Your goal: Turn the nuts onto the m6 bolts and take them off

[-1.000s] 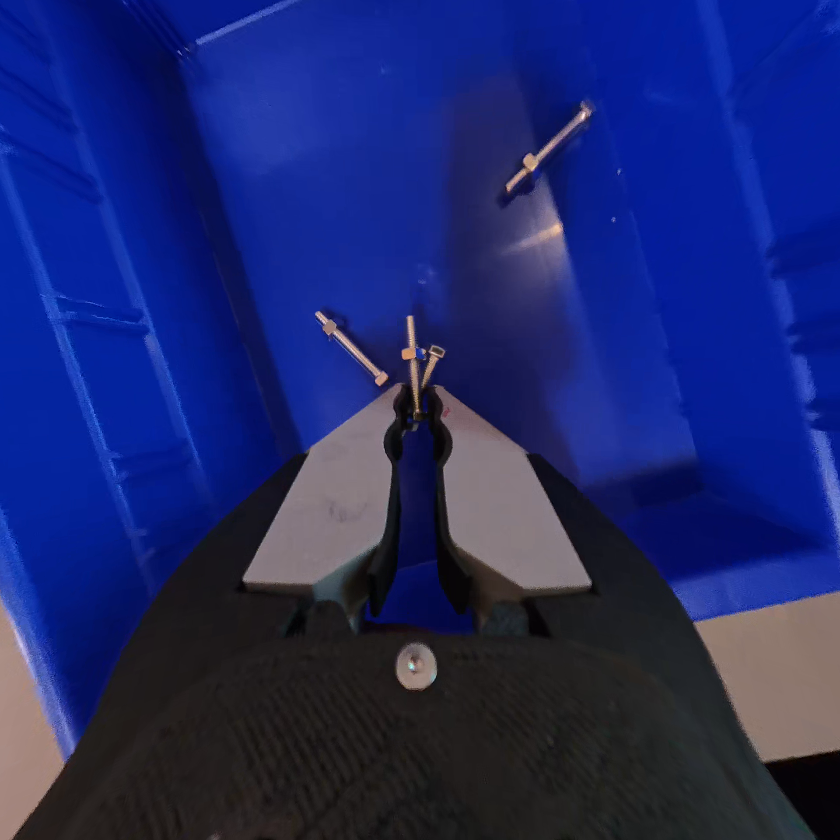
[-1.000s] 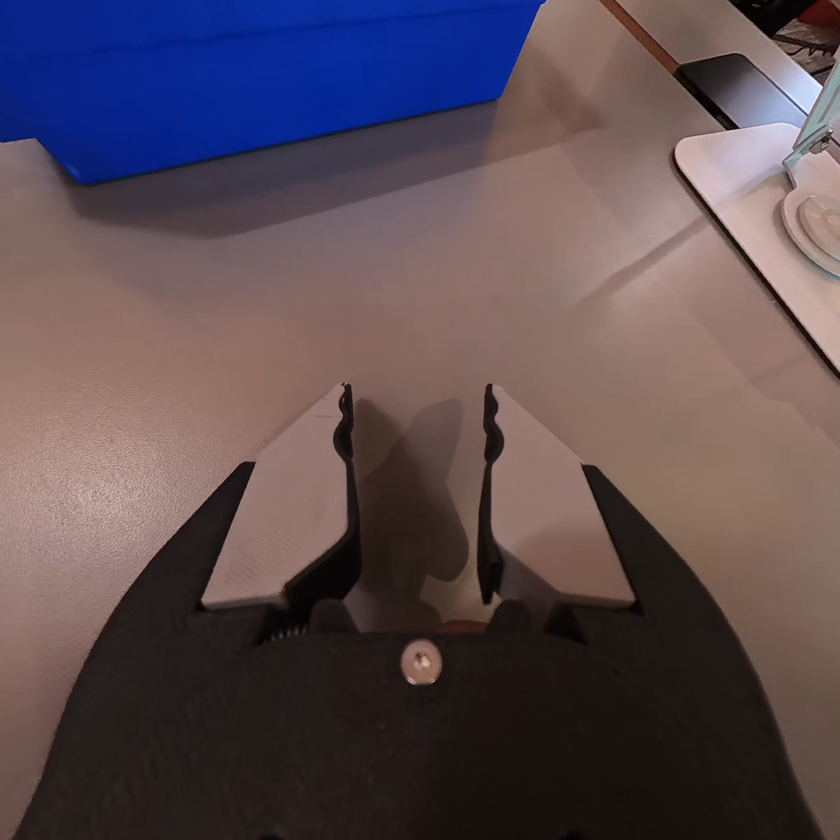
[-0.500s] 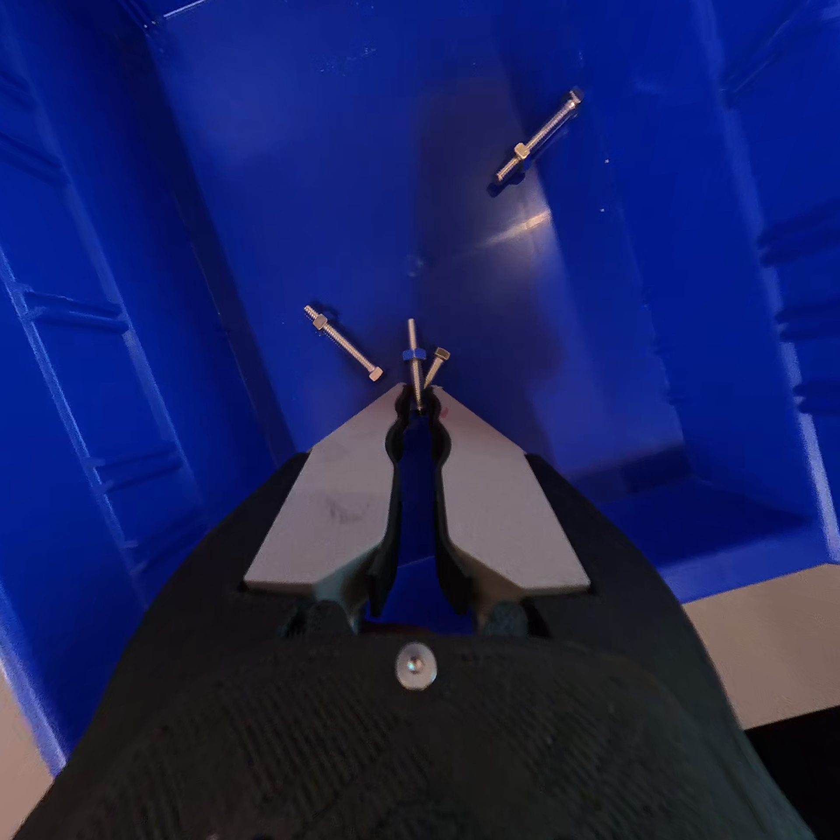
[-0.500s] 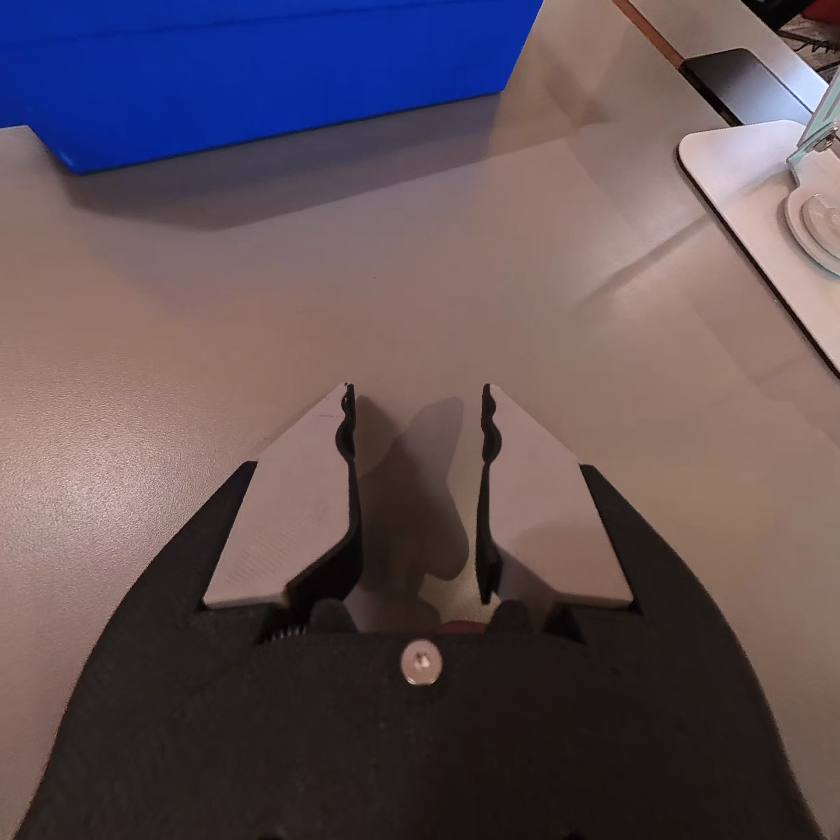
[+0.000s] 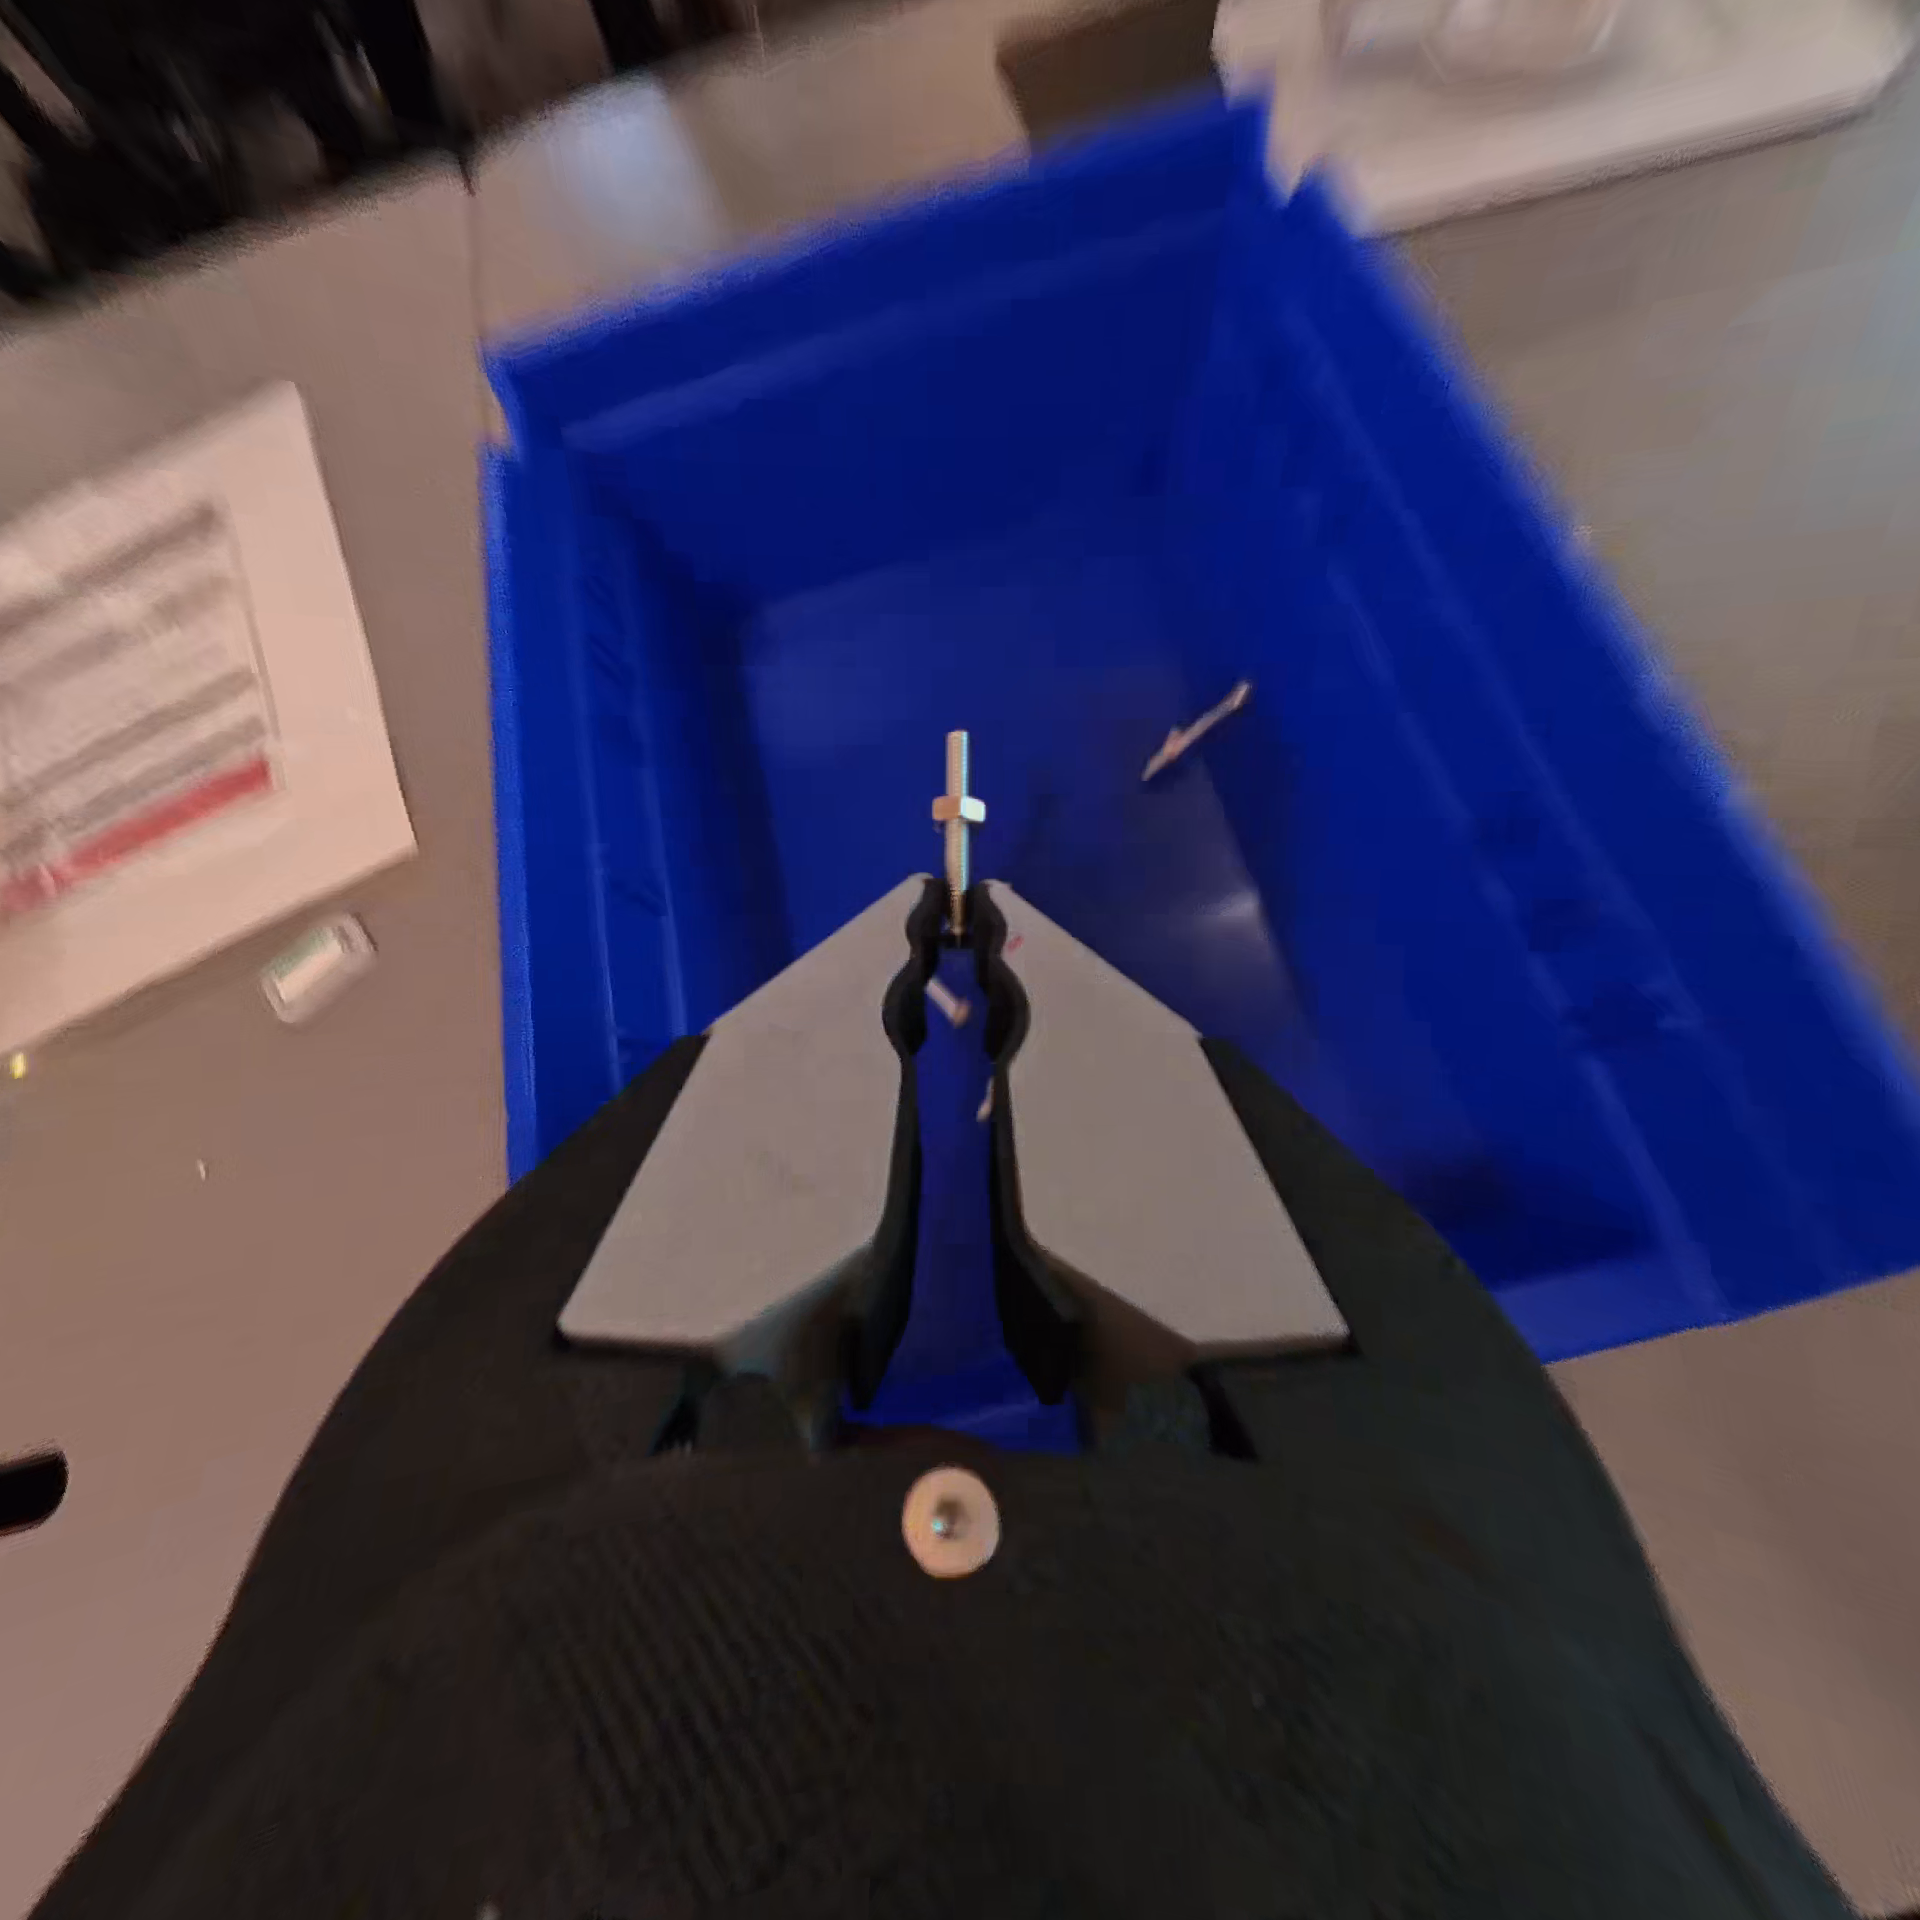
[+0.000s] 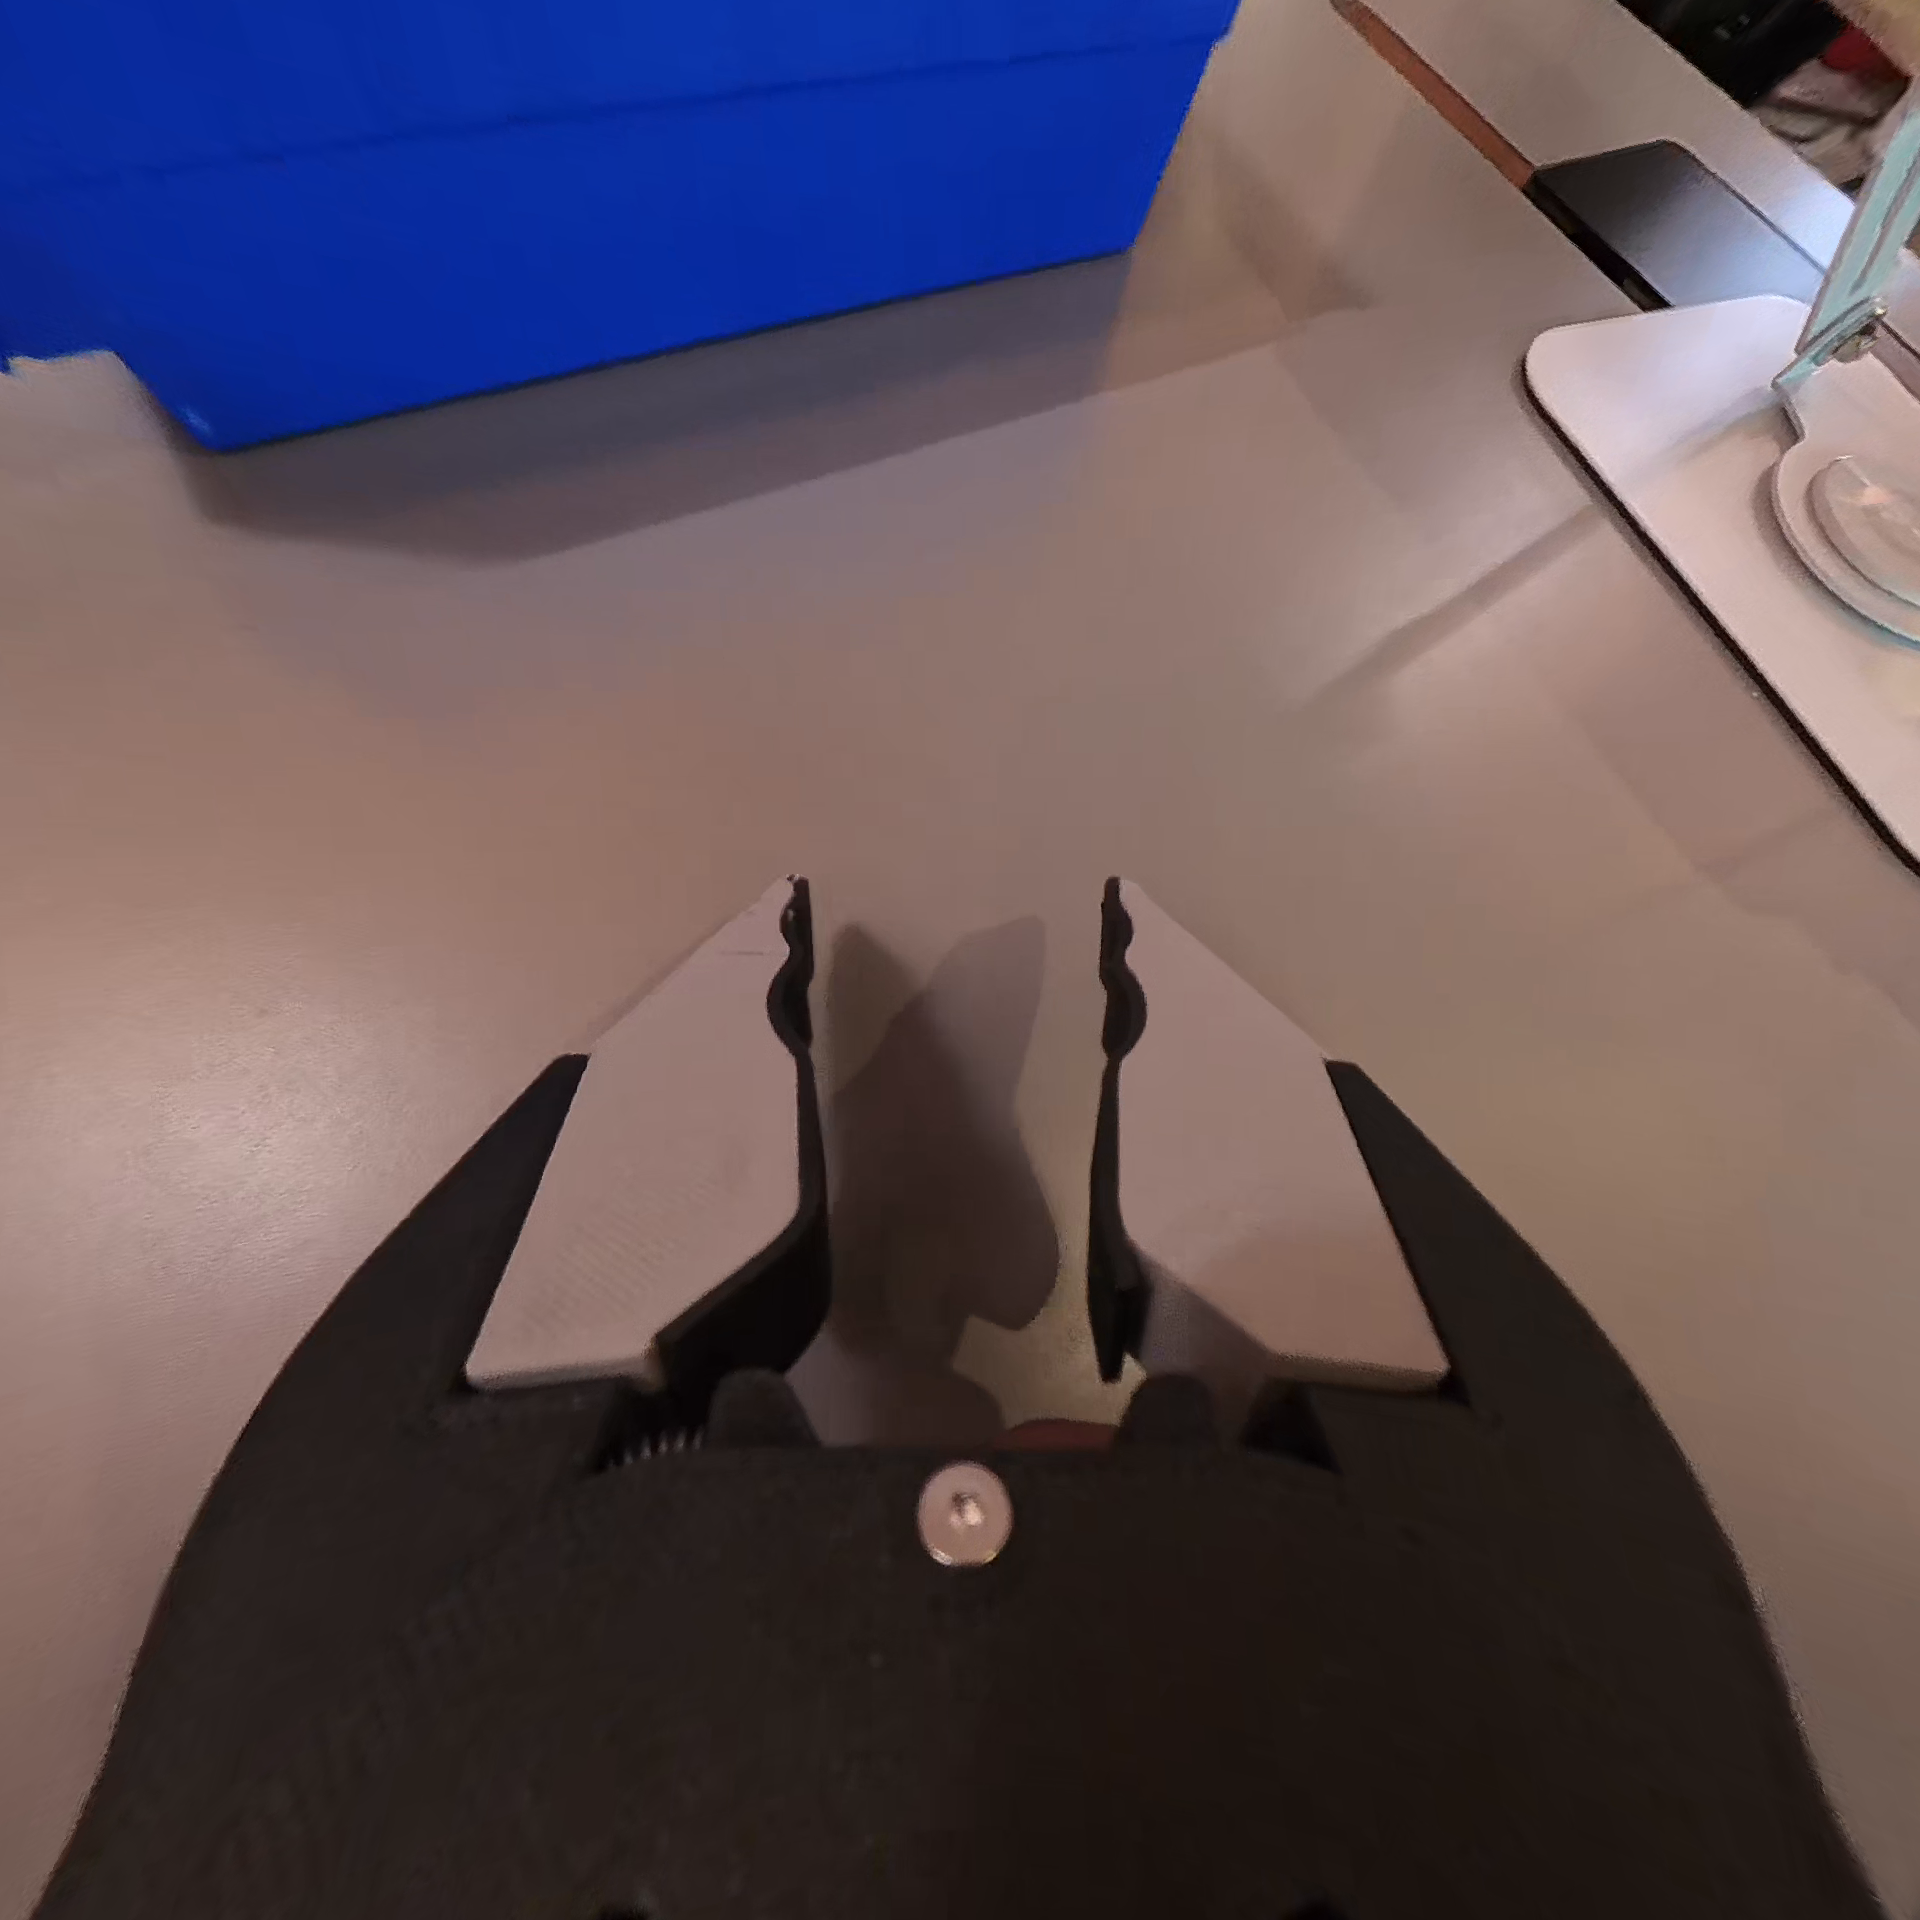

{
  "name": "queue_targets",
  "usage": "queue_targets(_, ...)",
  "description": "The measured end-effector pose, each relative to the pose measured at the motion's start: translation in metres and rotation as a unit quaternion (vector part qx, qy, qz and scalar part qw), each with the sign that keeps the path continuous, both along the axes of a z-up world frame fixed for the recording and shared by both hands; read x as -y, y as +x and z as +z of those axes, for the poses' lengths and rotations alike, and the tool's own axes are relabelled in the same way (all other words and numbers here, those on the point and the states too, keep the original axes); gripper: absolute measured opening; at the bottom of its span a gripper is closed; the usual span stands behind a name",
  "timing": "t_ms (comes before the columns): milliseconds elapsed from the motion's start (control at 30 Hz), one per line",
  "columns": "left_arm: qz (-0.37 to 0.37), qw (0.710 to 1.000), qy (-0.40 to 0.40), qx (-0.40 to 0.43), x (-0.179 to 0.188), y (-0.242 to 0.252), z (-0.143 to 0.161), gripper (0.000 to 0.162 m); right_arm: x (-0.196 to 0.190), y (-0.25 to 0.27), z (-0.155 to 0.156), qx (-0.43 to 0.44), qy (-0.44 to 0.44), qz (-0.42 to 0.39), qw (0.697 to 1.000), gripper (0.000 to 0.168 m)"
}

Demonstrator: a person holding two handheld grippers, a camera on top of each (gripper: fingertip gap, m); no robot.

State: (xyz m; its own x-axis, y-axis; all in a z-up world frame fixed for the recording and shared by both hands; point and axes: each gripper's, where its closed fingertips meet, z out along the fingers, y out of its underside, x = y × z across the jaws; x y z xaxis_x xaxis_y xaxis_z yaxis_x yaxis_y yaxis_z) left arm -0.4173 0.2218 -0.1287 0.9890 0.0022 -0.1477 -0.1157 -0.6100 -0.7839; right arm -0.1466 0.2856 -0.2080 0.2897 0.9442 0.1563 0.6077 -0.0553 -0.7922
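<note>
My left gripper [image 5: 957, 902] is shut on a silver bolt [image 5: 957, 831] that points straight forward, with a nut [image 5: 958, 808] threaded about midway along it. I hold it above the blue bin [image 5: 1455, 727]. Another bolt with a nut [image 5: 1195, 732] lies on the bin floor at the right. Bits of two more bolts [image 5: 948, 1002] show through the gap between my fingers. My right gripper [image 6: 954, 894] is open and empty, low over the grey table [image 6: 416, 779], with the blue bin's outer wall [image 6: 623, 187] ahead of it.
A white printed sheet [image 5: 156, 707] lies on the table left of the bin. A white base plate with a clear stand [image 6: 1766, 499] sits at the right of the right wrist view. A dark flat device [image 6: 1683, 218] lies behind it.
My left gripper has lifted fast out of the bin with the bolt and nut, so the bin's rim and the table now show. The right gripper has barely moved.
</note>
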Motion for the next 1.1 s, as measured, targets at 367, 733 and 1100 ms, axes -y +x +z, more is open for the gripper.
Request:
queue_targets(367, -0.327, 0.905, 0.24, 0.128, -0.009, 0.264, 0.073, 0.002, 0.026, 0.013, 0.11, -0.309, -0.175, 0.12, 0.927, 0.04)
queue_targets(733, -0.354, 0.874, 0.254, 0.213, -0.054, 0.313, 0.031, 0.003, 0.005, 0.03, 0.124, -0.365, -0.21, 0.097, 0.902, 0.01)
queue_targets(1100, -0.356, 0.885, 0.226, 0.198, -0.053, 0.314, 0.013, 0.003, 0.007, 0.025, 0.114, -0.34, -0.213, 0.089, 0.912, 0.002)
